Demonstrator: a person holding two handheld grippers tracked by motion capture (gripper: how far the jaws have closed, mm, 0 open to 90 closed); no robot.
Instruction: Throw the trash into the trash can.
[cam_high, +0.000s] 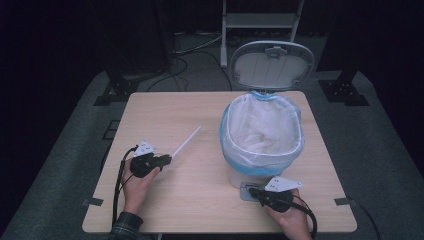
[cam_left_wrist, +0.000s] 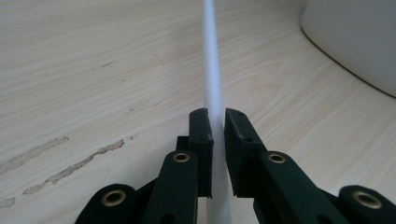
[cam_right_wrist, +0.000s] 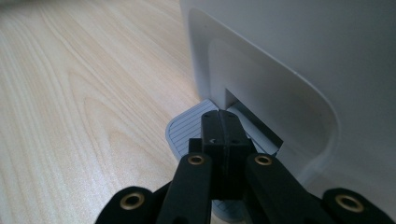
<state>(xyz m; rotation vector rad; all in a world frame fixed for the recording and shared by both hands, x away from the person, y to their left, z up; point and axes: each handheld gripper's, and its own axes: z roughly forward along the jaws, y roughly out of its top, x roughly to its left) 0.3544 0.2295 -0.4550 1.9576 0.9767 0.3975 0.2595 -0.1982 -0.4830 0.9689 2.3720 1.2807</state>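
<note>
On the right half of the table (cam_high: 165, 210), toward its far edge, a pedal bin (cam_high: 261, 137) with a bag (cam_high: 235, 145) folded over its rim and its lid (cam_high: 272, 64) standing open behind, past the far edge. At the bin's foot, toward the near edge, the pedal (cam_right_wrist: 187, 128), with the right gripper (cam_right_wrist: 223, 122) on it, seemingly pressing, jaws together. On the left half, a thin rod (cam_high: 186, 142) slanting from mid-table toward the near-left corner, its near end between the jaws of the left gripper (cam_high: 167, 159), left of the bin and well apart from it.
</note>
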